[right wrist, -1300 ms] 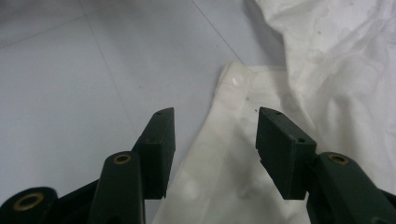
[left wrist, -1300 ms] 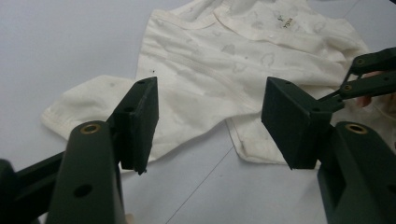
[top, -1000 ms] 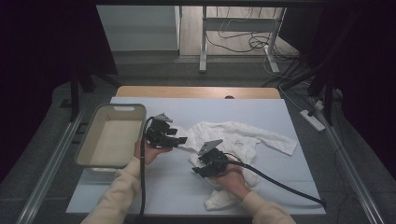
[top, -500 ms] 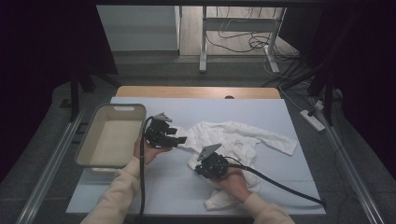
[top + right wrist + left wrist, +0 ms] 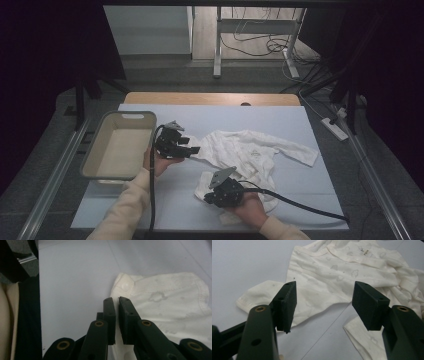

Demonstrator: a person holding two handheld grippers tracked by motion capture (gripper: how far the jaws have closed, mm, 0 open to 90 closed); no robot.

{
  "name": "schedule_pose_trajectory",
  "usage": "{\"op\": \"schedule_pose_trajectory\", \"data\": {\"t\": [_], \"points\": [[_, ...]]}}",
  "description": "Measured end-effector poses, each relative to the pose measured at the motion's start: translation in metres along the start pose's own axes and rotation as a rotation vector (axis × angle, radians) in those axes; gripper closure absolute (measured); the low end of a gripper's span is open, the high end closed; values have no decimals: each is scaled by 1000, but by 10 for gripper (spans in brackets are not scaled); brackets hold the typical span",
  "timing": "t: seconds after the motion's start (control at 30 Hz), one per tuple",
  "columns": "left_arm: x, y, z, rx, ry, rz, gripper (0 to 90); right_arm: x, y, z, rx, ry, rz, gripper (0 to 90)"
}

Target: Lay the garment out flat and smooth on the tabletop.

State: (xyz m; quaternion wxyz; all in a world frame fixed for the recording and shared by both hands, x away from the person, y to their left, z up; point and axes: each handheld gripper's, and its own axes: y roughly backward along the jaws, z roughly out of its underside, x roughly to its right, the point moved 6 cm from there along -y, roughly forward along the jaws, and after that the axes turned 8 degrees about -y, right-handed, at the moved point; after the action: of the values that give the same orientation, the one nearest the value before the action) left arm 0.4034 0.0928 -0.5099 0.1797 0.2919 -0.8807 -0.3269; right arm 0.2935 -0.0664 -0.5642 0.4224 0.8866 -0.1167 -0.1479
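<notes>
Garment [image 5: 175,305] edge at right gripper [image 5: 117,300] nearly closed fingers.

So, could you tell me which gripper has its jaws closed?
The right gripper, over the garment's near edge; the left gripper is wide open.

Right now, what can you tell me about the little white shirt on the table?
The little white shirt is a cream baby top of thin, soft-looking cloth with faint cloud-like prints, snap buttons down the front and a small neck label. It lies rumpled on the pale blue table cover, one long sleeve stretched toward the right, the lower edge bunched near the person. The right gripper, jaws nearly shut, sits at that lower edge by a snap. The left gripper is open just above the other sleeve.
</notes>
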Motion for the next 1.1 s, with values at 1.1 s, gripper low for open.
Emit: {"op": "schedule_pose_trajectory", "data": {"t": [1.1], "points": [[0,0,1,-3,-3,-1,369,-5,45,7,123,-63,46,529]]}}
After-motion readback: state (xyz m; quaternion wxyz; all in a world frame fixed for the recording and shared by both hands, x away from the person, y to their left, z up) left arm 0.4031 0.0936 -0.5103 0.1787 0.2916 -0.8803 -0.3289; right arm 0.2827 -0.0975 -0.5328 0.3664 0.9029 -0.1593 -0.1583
